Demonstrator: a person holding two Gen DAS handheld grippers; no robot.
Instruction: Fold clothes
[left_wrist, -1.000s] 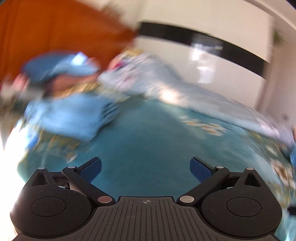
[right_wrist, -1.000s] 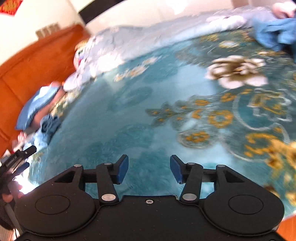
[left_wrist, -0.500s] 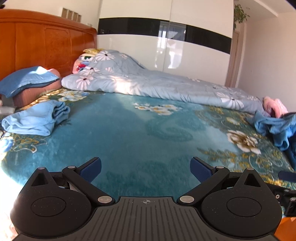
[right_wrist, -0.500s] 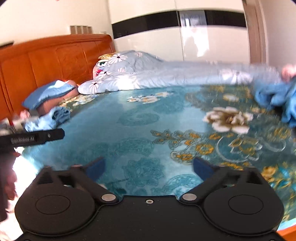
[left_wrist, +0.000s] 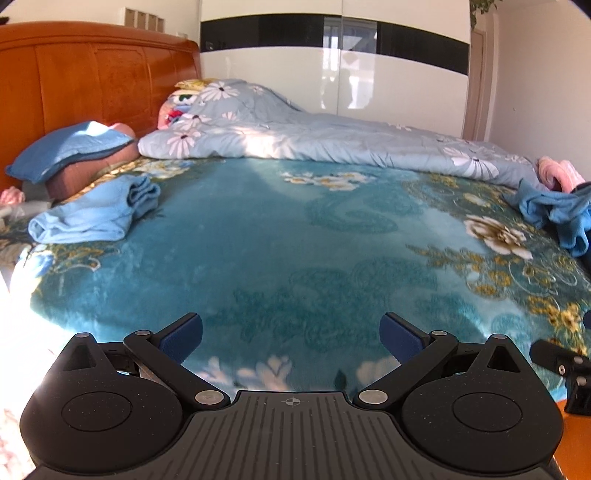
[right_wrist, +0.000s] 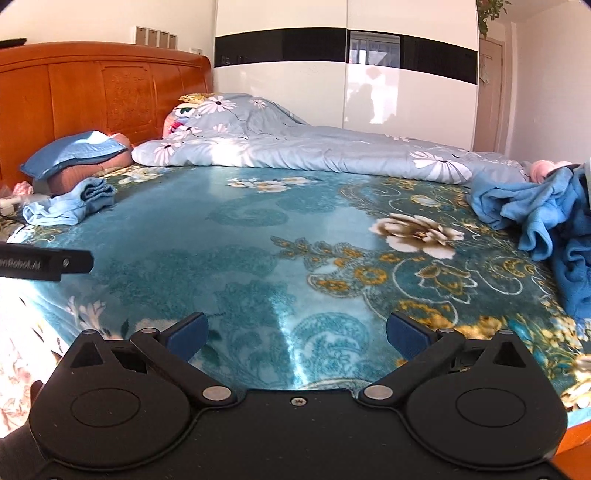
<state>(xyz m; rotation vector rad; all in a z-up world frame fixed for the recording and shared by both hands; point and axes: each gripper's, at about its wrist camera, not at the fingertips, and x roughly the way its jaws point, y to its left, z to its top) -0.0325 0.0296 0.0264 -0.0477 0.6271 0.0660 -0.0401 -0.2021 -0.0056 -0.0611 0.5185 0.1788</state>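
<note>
The bed (left_wrist: 295, 240) fills both views, its teal floral blanket (right_wrist: 258, 266) spread flat and bare across the middle, which makes it the likely working surface for folding. A pale blue flowered quilt (left_wrist: 332, 140) lies bunched along the far side, pushed back so the middle stays free. The wooden headboard (left_wrist: 92, 74) stands at the far left with a blue pillow (left_wrist: 70, 146) stacked on a brown one against it.

On the right edge of the bed sits a heap of crumpled blue clothes (right_wrist: 535, 214), unfolded and loose; this looks like the pile waiting to be worked through. A pink item (left_wrist: 557, 173) lies just beyond it. At the far left, near the pillows, a light blue folded garment (left_wrist: 96, 212) rests apart from the heap, seemingly set aside as finished, so folded and unfolded pieces sit well apart.

The left hand-held gripper (left_wrist: 291, 334) hovers over the near edge of the bed with its fingers spread wide and nothing between them. The right hand-held gripper (right_wrist: 297, 334) is likewise wide apart and empty, level with the left one. Both point across the blanket, probably poised to reach for the heap on the right, the closer gripper being the right one.
</note>
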